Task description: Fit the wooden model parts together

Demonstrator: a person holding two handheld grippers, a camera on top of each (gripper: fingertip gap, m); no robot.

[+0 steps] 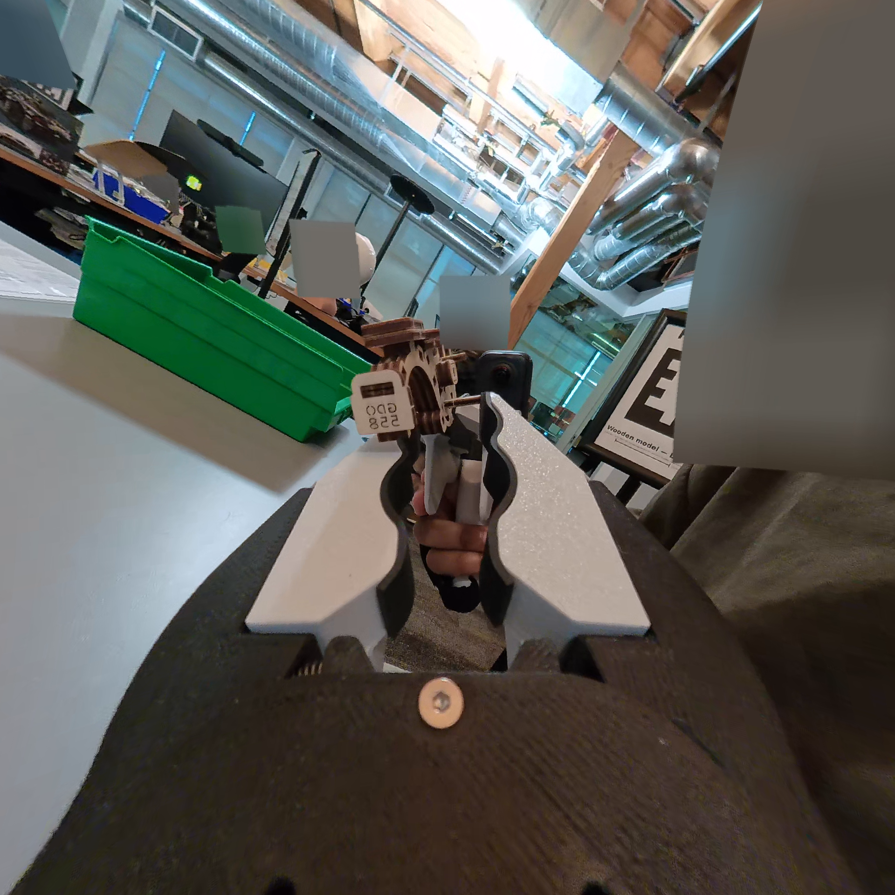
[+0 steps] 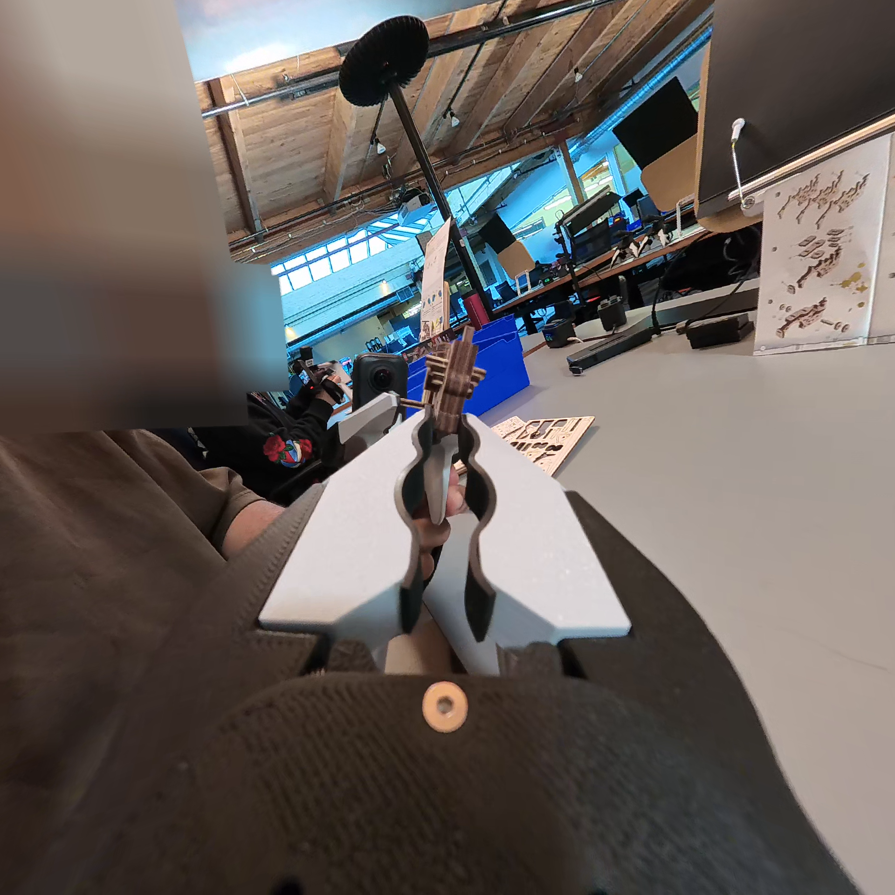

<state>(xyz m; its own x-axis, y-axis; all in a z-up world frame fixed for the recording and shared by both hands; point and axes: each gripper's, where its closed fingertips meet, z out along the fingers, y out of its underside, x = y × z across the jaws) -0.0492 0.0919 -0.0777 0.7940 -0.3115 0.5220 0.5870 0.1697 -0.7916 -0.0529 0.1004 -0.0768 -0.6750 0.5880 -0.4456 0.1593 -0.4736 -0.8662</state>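
1. Two grippers, each in one hand, meeting tip to tip above one grey table (image 2: 726,484).
2. Right gripper (image 2: 445,424): jaws clamped on one wooden model (image 2: 453,382), which sticks out at 12 o'clock past the fingertips, clear of the tabletop.
3. Left gripper (image 1: 448,419): jaws apart, with a plain gap between the two fingers and nothing pinched in it.
4. In the left wrist view, the same model just at 11 o'clock from the left fingertips, with two thin pegs (image 1: 465,400) pointing to 3 o'clock; the lower one reaching the tip of the 3 o'clock finger, contact hard to judge.
5. One white tag (image 1: 382,408) on the model's 9 o'clock side.
6. One green bin (image 1: 208,329) on the table at 10 o'clock in the left wrist view.
7. One blue bin (image 2: 489,368) behind the model, at 1 o'clock in the right wrist view.
8. One flat wooden parts sheet (image 2: 547,440) on the table at 3 o'clock from the right fingertips.
9. One upright instruction sheet (image 2: 818,261) at 2 o'clock, well apart.
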